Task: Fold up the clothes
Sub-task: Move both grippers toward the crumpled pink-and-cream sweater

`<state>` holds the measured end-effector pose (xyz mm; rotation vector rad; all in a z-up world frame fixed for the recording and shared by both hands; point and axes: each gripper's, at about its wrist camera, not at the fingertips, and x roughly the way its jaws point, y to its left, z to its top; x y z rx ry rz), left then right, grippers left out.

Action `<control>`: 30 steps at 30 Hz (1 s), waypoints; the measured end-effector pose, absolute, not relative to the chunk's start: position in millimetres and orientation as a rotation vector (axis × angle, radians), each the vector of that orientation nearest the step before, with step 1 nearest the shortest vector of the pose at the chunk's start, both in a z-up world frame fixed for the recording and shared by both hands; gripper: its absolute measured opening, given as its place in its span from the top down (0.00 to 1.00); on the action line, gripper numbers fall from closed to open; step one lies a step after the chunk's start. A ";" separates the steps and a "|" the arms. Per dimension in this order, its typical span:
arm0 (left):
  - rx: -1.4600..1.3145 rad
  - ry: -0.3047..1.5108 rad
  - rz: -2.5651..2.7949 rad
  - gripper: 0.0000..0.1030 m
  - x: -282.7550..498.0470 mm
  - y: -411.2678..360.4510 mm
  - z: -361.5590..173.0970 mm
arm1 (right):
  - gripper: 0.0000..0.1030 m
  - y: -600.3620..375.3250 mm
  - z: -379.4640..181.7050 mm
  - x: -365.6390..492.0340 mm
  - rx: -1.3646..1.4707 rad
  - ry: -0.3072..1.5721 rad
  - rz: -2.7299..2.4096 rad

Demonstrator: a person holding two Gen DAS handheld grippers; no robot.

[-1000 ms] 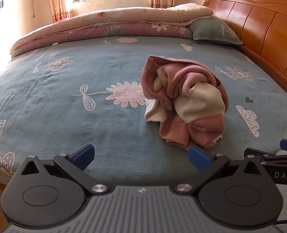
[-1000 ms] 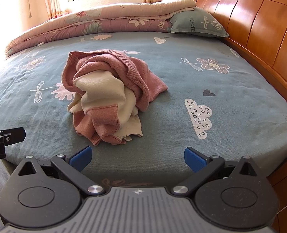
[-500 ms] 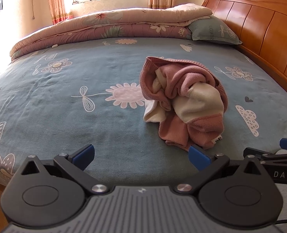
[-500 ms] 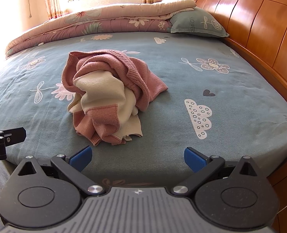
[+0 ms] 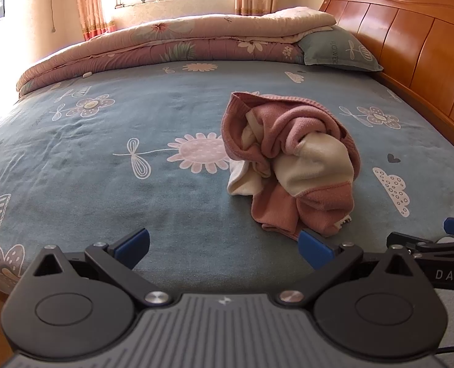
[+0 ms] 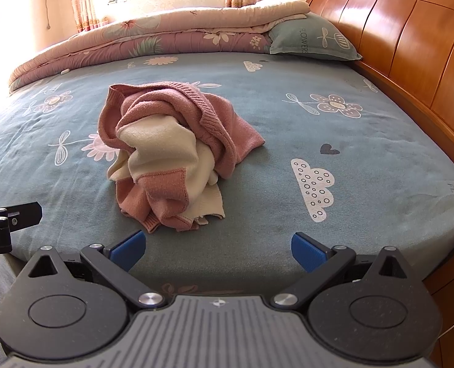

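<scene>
Nearest in each wrist view is its own tool. The left gripper [image 5: 223, 245] has its blue pads spread wide with nothing between them, and the right gripper [image 6: 216, 250] is spread the same way, also empty. Both hang at the near edge of the bed [image 5: 104, 159], short of the cloth.

Just beyond them lies the pink and cream sweater [image 5: 291, 165], bunched into a crumpled heap on the blue floral sheet, not folded. It sits right of centre in the left view and left of centre in the right one, so it lies roughly between the two tools.

The risk, as I judge it, is the tangle itself. Pink and cream layers wrap over one another, so a pinch into the mound could catch two layers at once (or a sleeve buried inside) and lift the whole knot instead of opening it. A knit this loose may also stretch or slip from narrow pads.

The right view shows a pink flap trailing out to the right and the cream ribbed hem at the near side, both hidden or foreshortened from the left. The left view shows a cream fold poking out at the heap's left side.

Farther off lie the folded quilt [image 6: 153, 36], a pillow [image 6: 312, 40] and the wooden headboard [image 6: 411, 30].
</scene>
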<state>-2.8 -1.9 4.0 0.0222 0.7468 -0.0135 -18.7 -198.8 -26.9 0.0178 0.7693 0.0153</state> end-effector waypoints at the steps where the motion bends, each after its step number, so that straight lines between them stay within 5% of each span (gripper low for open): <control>1: 0.022 0.745 -0.015 0.00 -3.1 -1.9 4.5 | 0.00 -199.1 -26.0 -18.9 0.019 0.767 0.015; 30: 0.000 0.804 -0.027 0.00 42.7 -0.1 -8.0 | 0.00 -208.7 -31.7 30.3 0.017 0.824 -0.006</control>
